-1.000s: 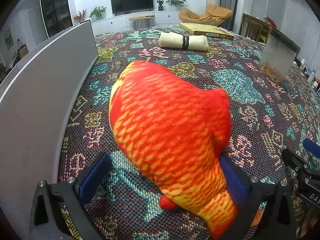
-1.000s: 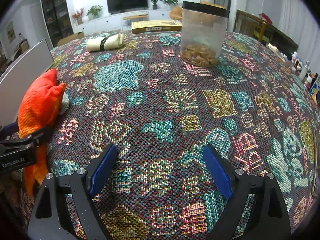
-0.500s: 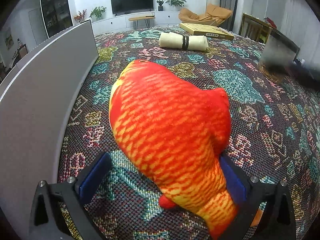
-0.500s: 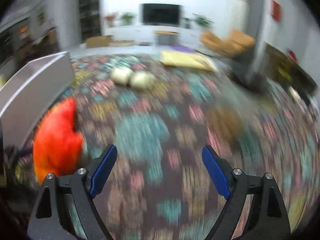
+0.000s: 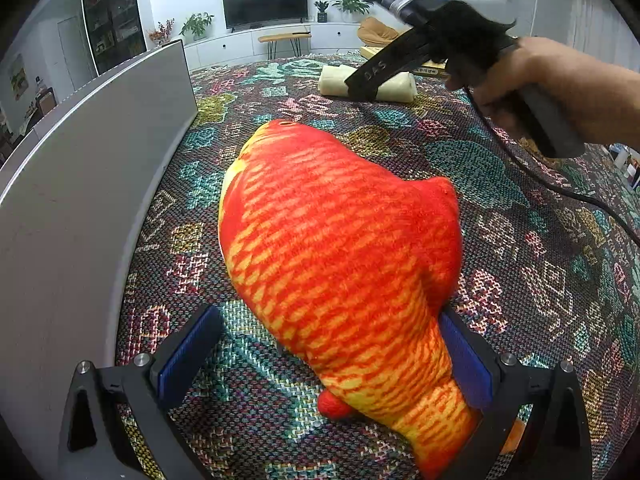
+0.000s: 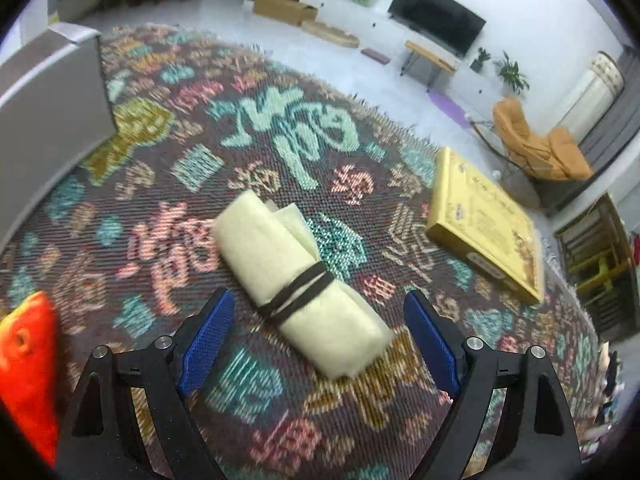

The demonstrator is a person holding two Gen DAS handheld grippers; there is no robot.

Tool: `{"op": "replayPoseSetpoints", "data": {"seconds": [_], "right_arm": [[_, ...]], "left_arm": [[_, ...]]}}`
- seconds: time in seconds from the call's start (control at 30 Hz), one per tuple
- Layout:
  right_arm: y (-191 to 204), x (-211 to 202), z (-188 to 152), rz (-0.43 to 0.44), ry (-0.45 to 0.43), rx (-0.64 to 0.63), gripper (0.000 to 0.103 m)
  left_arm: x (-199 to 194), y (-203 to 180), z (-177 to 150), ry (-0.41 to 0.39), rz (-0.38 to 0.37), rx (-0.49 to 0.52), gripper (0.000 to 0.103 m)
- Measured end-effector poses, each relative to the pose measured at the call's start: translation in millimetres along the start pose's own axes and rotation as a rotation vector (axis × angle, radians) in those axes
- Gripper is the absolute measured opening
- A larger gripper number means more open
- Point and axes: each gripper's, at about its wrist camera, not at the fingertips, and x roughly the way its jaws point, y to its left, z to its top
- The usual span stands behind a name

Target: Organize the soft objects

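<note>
Plush fish [image 5: 340, 248] lying on patterned rug [image 5: 520, 264], at 5 o'clock of grey bin [image 5: 92, 152] | left gripper [image 5: 324, 356] spread wide, straddling its tail, unclenched | right gripper [image 6: 316, 340] agape over rolled cream cloth [image 6: 296, 276] at 12 o'clock, apparently poised for pickup

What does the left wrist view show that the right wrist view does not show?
Only the left wrist view shows the whole orange plush fish between the open left gripper, and the person's hand holding the right tool. Only the right wrist view shows the open right gripper around the near end of the cream rolled cloth, and the whole yellow box. Both show the cloth, the fish, the grey panel and the television.
</note>
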Motion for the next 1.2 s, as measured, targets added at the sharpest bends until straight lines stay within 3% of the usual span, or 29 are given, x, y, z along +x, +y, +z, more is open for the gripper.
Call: {"op": "replayPoseSetpoints", "data": {"seconds": [0.03, 0.2, 0.3, 0.37, 0.47, 0.6, 0.7, 0.8, 0.9, 1.03, 1.2], "right_arm": [[-6, 1, -3, 0.066, 0.011, 0.053, 0.059], [-9, -29, -34, 0.082, -0.001, 0.215, 0.056], [-11, -70, -80, 0.119, -0.03, 0.409, 0.056], [-7, -104, -126, 0.188, -0.054, 0.54, 0.057], [3, -141, -199, 0.224, -0.062, 0.677, 0.057], [-16, -173, -299, 0.163, -0.058, 0.888, 0.057], [-55, -187, -334, 0.051, -0.084, 0.979, 0.057], [-101, -186, -334, -0.021, -0.111, 1.024, 0.057], [-146, -171, -312, -0.133, -0.126, 0.984, 0.058], [-190, -137, -307, -0.085, -0.133, 1.041, 0.07], [-178, -153, -323, -0.08, -0.212, 1.104, 0.071]], "left_arm": [[0, 0, 0, 0.0, 0.0, 0.0, 0.103], [1, 0, 0, 0.0, 0.0, 0.0, 0.103], [1, 0, 0, 0.0, 0.0, 0.0, 0.103], [1, 0, 0, 0.0, 0.0, 0.0, 0.103], [1, 0, 0, -0.001, 0.0, 0.0, 0.103], [1, 0, 0, -0.001, 0.0, -0.001, 0.103], [0, 1, 0, -0.001, 0.0, -0.001, 0.103], [0, 1, 0, -0.001, 0.0, -0.001, 0.103], [0, 1, 0, -0.001, 0.0, -0.001, 0.103], [0, 1, 0, -0.001, 0.0, -0.001, 0.103], [0, 1, 0, -0.001, 0.0, -0.001, 0.103]]}}
